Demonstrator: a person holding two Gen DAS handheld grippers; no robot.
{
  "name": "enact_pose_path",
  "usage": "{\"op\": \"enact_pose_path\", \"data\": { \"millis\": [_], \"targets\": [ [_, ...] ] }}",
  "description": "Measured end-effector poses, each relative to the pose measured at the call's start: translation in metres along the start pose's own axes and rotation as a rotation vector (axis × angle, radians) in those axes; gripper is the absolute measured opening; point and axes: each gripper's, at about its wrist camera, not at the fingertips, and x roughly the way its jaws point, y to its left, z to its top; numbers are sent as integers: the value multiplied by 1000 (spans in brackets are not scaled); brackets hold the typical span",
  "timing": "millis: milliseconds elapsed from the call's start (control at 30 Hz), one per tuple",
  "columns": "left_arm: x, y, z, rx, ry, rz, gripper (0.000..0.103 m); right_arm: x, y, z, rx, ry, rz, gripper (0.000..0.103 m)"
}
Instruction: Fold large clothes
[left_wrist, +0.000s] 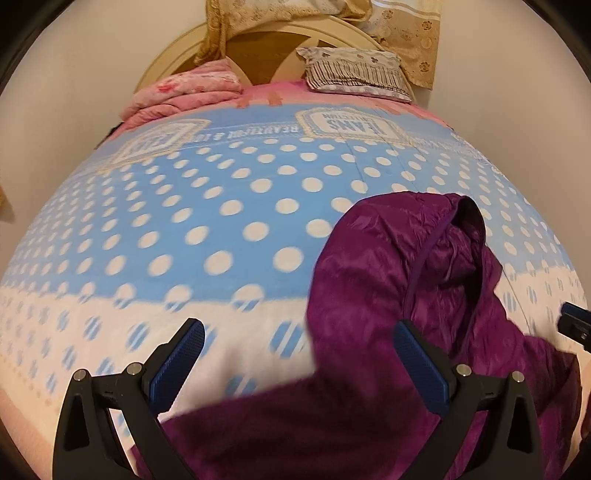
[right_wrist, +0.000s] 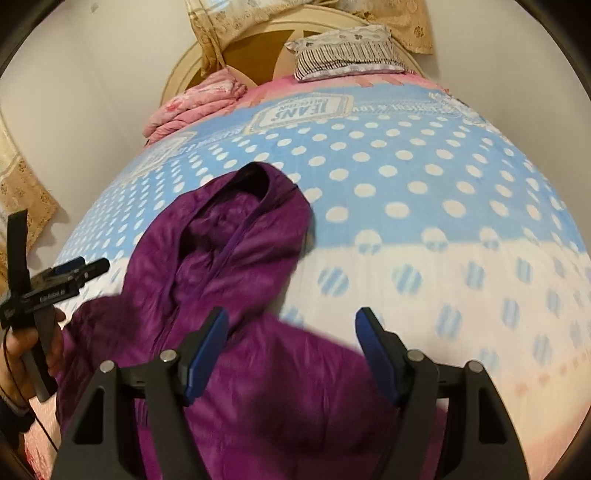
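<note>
A purple hooded padded jacket (left_wrist: 388, 295) lies rumpled on the bed's blue blanket with white dots (left_wrist: 221, 206), hood toward the headboard. My left gripper (left_wrist: 299, 332) is open and empty, hovering over the jacket's near left edge. In the right wrist view the jacket (right_wrist: 240, 258) lies left of centre. My right gripper (right_wrist: 291, 321) is open and empty above the jacket's near part. The left gripper (right_wrist: 74, 273) also shows in the right wrist view at the left edge, held in a hand. The right gripper's tip (left_wrist: 574, 321) shows at the right edge of the left wrist view.
A folded pink quilt (left_wrist: 184, 92) and a striped pillow (left_wrist: 354, 72) lie at the head of the bed by the round headboard (left_wrist: 258, 48). Beige curtain fabric (left_wrist: 410, 37) hangs behind. Walls flank the bed on both sides.
</note>
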Motion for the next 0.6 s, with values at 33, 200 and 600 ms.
{"op": "enact_pose_path", "data": {
  "millis": [33,200,600],
  "targets": [
    [8,-1,2,1,6,-1,102,8,-2,6,11,8,7,75],
    [39,13,23,-68,-2,-9,102,43,-15,34,109,10,33,75],
    [82,-7,28,-27,71,-164,37,98,-18,48,157,60,86,56]
  ]
}}
